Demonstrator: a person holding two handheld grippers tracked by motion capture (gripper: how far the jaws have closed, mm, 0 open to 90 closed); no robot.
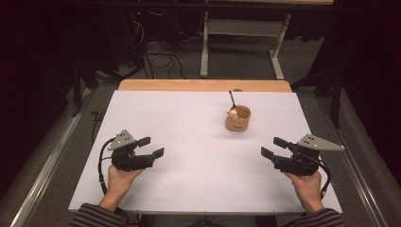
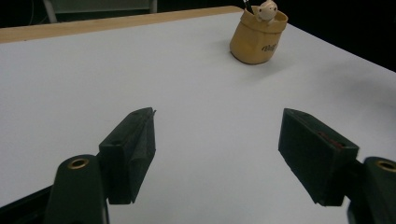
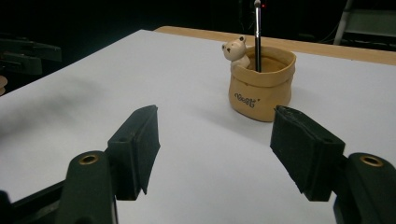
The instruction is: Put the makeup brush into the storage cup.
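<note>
On the white table top stands a small tan pot, towards the far side and a little right of the middle, well apart from both grippers. It is upright, it has dark lettering on its wall, and a small cream bear figure sits at its rim. A dark pen stands inside the pot, leaning slightly. The left gripper is held low over the near left part of the table, and its jaws are spread wide with nothing between them — in the left gripper view only bare white surface lies between the two black jaws, and the pot is far ahead, up and to the right. The right gripper is held over the near right part of the table, also with its jaws spread and empty. In the right gripper view the pot is ahead, slightly right of the middle, with the bear at its left rim and the pen rising straight from it. Both grippers point inward towards the middle of the table. Behind the white sheet a strip of wooden edge is visible — beyond it there is a dark floor with cables.
</note>
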